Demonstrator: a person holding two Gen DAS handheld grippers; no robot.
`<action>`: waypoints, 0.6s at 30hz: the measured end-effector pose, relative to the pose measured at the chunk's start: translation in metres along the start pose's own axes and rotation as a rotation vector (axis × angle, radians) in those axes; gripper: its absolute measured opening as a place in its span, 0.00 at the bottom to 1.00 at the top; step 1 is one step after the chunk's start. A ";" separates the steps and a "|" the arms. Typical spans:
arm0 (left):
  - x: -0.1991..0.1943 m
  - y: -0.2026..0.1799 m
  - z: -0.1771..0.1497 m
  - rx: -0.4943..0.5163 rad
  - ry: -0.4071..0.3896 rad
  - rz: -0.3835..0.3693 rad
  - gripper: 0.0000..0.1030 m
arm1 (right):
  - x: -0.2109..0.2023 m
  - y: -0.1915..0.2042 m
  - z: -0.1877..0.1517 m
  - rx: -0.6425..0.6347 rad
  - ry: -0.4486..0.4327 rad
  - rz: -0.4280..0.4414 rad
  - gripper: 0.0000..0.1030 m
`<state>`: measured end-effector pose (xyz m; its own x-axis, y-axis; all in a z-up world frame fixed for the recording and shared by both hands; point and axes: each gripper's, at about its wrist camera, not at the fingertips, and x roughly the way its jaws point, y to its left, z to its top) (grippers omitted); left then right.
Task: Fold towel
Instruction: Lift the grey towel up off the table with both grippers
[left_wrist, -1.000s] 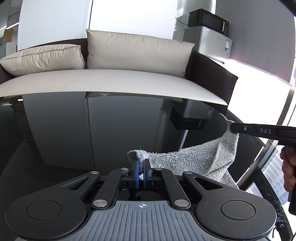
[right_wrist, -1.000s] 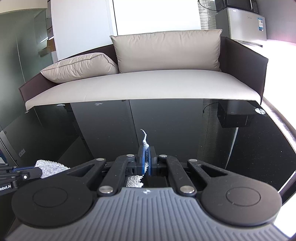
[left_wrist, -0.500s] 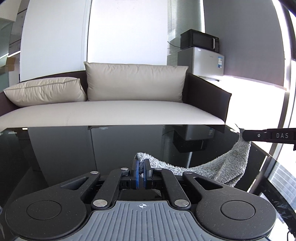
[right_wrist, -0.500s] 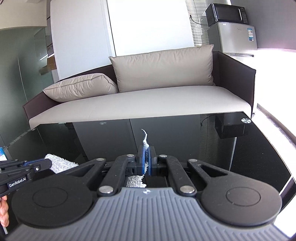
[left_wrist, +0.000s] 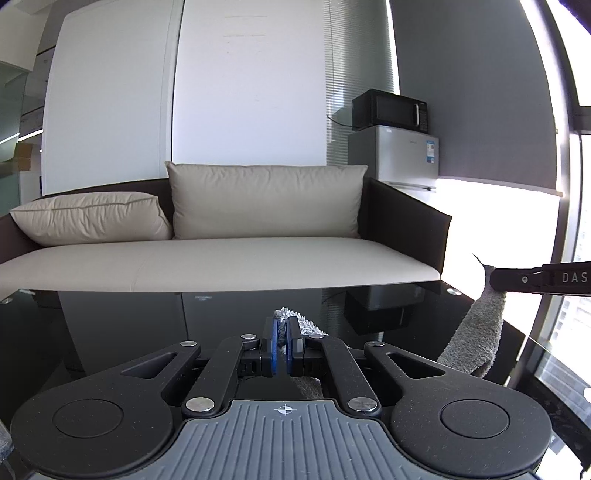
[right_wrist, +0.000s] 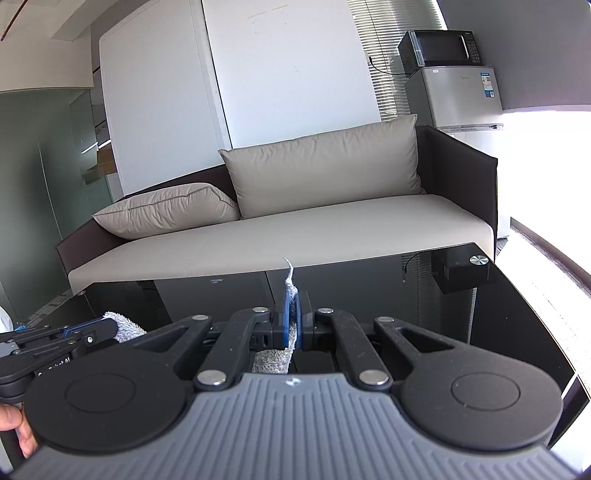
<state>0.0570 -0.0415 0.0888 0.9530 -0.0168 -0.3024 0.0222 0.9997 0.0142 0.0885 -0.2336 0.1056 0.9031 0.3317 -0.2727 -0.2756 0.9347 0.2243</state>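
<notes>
Left wrist view. At the left edge, a beige pillow (left_wrist: 88, 218) is seen lying on the sofa (left_wrist: 221, 264), with a larger back cushion (left_wrist: 266, 201) propped upright beside it toward the centre. Below the sofa, the black glass table (left_wrist: 122, 332) fills the lower half of the frame. At lower centre, the left gripper (left_wrist: 282, 349) is shown with its blue pads pressed together on a corner of the grey towel (left_wrist: 476, 336), a tuft of which protrudes above the pads. In the upper right, a microwave (left_wrist: 389, 110) is stacked on a small fridge (left_wrist: 393, 155). At the right edge, the towel is seen hanging in a strip from the tip of the right gripper (left_wrist: 493, 278), which enters from the right, clear of the table.

Right wrist view. At the lower left, the left gripper (right_wrist: 110, 326) is seen side-on, with a corner of towel (right_wrist: 271, 362) pinched at its tip; a hand (right_wrist: 16, 428) is partly visible at the frame edge below it. The pillow (right_wrist: 166, 210) and cushion (right_wrist: 325, 162) are seen on the sofa (right_wrist: 295, 236) across the middle. At lower centre, the right gripper (right_wrist: 291, 325) is shown clamped on a second towel corner, a thin point of cloth standing up above the pads. The table (right_wrist: 424, 295) lies beneath. In the upper right, the microwave (right_wrist: 439, 48) sits on the fridge (right_wrist: 456, 98).
</notes>
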 end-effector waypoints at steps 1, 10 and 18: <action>-0.002 0.001 0.003 -0.002 -0.007 0.001 0.04 | -0.004 0.002 0.003 -0.005 -0.010 0.001 0.03; -0.027 0.007 0.025 -0.032 -0.067 0.000 0.04 | -0.034 0.011 0.024 -0.025 -0.082 0.014 0.03; -0.048 0.005 0.041 -0.041 -0.112 -0.002 0.04 | -0.061 0.018 0.041 -0.040 -0.145 0.014 0.03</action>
<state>0.0241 -0.0366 0.1419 0.9809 -0.0188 -0.1936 0.0140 0.9996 -0.0264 0.0417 -0.2423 0.1643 0.9362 0.3259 -0.1315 -0.2991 0.9353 0.1889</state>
